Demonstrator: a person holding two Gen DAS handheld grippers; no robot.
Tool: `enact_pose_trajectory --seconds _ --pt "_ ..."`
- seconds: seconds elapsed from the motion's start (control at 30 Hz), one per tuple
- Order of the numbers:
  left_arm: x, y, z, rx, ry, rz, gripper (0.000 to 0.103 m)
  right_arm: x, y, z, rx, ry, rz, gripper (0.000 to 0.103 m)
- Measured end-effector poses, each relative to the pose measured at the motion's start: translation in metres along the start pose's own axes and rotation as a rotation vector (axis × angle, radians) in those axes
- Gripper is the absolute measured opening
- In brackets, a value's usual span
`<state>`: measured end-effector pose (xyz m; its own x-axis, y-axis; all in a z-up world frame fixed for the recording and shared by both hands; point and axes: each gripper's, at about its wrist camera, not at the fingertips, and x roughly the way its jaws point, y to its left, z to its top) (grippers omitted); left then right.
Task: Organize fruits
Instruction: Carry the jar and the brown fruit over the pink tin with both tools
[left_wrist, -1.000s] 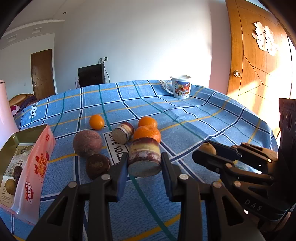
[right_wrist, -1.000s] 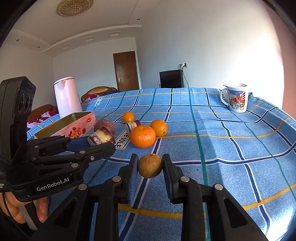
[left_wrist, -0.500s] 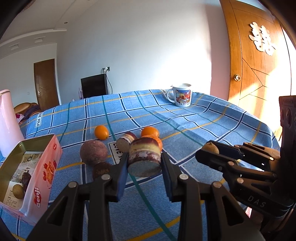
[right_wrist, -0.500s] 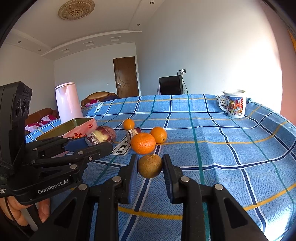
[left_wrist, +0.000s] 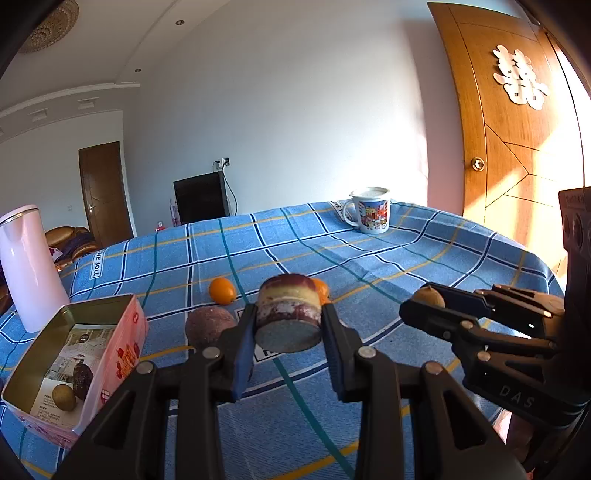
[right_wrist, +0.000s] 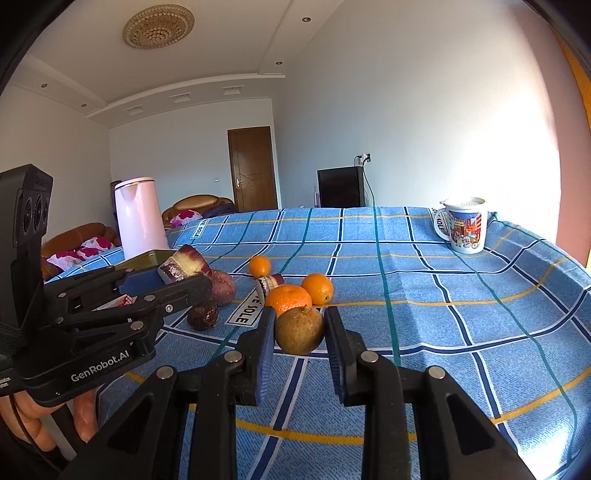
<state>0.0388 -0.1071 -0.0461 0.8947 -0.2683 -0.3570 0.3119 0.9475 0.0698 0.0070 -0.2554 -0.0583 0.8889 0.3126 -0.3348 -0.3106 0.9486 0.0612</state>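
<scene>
While I'm looking past the jaws, blue plaid tablecloth (left_wrist: 424, 258) is covering the table, mug (left_wrist: 369, 214) far back, white kettle (left_wrist: 27, 266) left. Pink tin (left_wrist: 110, 350) is holding two fruits. Left gripper (left_wrist: 288, 328) is gripping the cut purple fruit chunk (left_wrist: 288, 314), lifted, tilting slightly down. Right gripper (right_wrist: 300, 332) is pinching the brown round fruit (right_wrist: 300, 329). Oranges (right_wrist: 288, 299) are sitting beyond.

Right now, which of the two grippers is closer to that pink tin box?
Left. The left gripper, clamping a purple cut piece, is just beside the pink tin box; the right gripper, holding a brownish fruit, is farther off.
</scene>
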Motion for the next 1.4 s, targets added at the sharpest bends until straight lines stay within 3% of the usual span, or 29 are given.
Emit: enact_pose_trajectory --seconds 0.5,0.77,1.4 --pt "-0.011 0.011 0.005 -0.01 -0.033 0.046 0.036 -0.007 0.007 0.017 -0.032 -0.052 0.012 0.028" --pt "-0.019 0.032 0.007 -0.044 -0.036 0.084 0.036 0.0 0.023 0.039 -0.066 -0.063 0.065 0.028" --pt "-0.034 0.159 -0.006 -0.253 0.006 0.291 0.036 0.069 0.113 0.08 -0.186 0.02 0.276 0.028"
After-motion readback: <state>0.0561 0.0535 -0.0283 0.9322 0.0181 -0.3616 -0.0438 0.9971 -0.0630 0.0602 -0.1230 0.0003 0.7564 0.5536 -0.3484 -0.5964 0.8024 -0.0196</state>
